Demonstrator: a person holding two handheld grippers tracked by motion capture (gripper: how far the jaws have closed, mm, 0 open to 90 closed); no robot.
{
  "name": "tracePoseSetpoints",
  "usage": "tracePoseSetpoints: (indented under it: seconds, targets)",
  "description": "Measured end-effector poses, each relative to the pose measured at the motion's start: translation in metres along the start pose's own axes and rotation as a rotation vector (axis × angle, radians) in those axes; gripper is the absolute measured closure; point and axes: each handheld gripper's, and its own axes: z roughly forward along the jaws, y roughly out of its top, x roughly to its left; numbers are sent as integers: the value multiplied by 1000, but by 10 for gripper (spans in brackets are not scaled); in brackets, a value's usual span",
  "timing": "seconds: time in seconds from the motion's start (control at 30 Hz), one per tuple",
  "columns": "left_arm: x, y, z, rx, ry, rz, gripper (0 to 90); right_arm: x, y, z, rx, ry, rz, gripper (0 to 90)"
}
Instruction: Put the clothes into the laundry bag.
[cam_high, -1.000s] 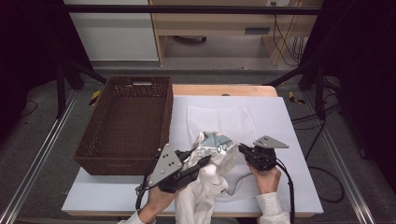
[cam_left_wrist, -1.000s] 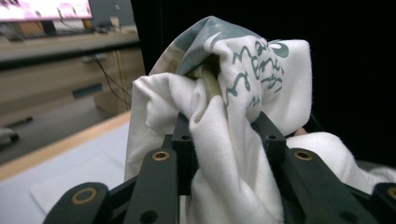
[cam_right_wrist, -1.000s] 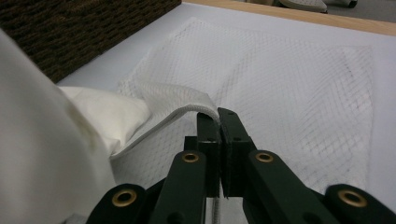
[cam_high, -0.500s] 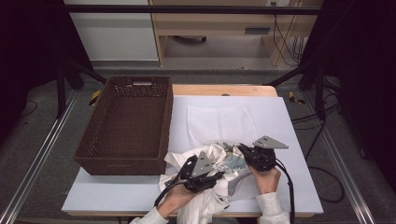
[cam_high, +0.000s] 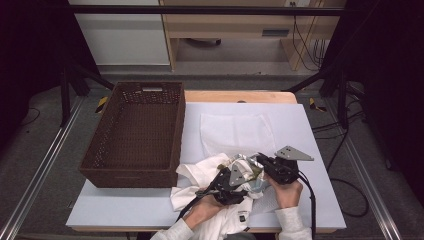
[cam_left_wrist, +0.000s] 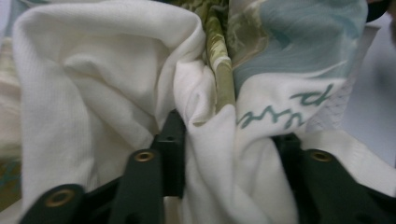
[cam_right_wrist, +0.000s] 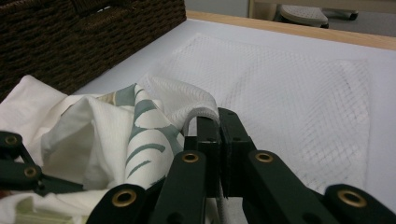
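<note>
Your left gripper (cam_high: 226, 186) has dropped onto the crumpled printed white T-shirt (cam_high: 210, 172) at the table's near edge, jaws just widened around a fold, apparently not yet pinching. Your right gripper (cam_right_wrist: 219, 140) stays pressed together on the mesh laundry bag's (cam_right_wrist: 299, 93) rim, so stuffing can begin.

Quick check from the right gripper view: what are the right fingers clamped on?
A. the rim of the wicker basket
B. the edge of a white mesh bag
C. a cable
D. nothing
B: the right gripper has its fingers pressed together on the corded edge of the mesh bag, beside the printed shirt.
</note>
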Motion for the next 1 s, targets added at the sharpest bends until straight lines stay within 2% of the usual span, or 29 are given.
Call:
tracePoseSetpoints:
  seconds: [0.07,0.1,0.2,0.23,0.3,0.37,0.43,0.47,0.5,0.53,0.6,0.7,0.8,0.83,0.87,0.9,0.93,0.97,1.0]
  targets:
    - [0,2,-7,-18,-7,-12,396,0,0,0,1,-4,-4,885]
    - [1,5,-15,-44,-4,-29,303,-1,0,-1,4,-4,-3,884]
    - [3,7,-23,-73,6,-39,244,-1,0,-2,0,-6,-4,884]
    - [3,9,-25,-88,28,-36,242,0,0,-2,-1,-7,-3,884]
    - [2,9,-22,-92,26,-28,254,0,1,-2,-1,-7,-3,884]
    - [1,8,-16,-112,-6,-24,518,2,1,-2,2,-10,-10,884]
    - [-2,8,-4,-90,16,-3,620,3,2,-2,4,-12,-15,885]
    - [-3,8,1,-78,14,3,656,3,2,-3,2,-9,-15,885]
    - [-6,10,12,-35,31,16,681,4,3,-4,-3,-2,-14,885]
    - [-8,12,17,-13,39,29,685,5,3,-4,-7,-2,-15,885]
    - [-8,14,22,3,46,30,687,7,4,-5,-11,-1,-23,885]
    - [-5,19,31,38,44,5,683,11,7,-8,-22,1,-36,885]
    - [-3,17,33,24,37,-10,641,12,8,-12,-28,1,-36,885]
    - [-3,15,29,3,28,-20,599,11,7,-12,-29,1,-36,885]
    - [-3,15,29,3,28,-20,548,11,7,-12,-29,1,-36,885]
    - [-2,14,20,-20,11,-39,467,9,5,-12,-28,7,-30,885]
    - [-2,14,20,-20,11,-39,397,9,5,-12,-28,7,-30,885]
    - [-1,14,10,-45,3,-51,397,9,5,-12,-29,7,-29,885]
    - [0,14,1,-73,-1,-63,344,9,4,-13,-26,5,-30,885]
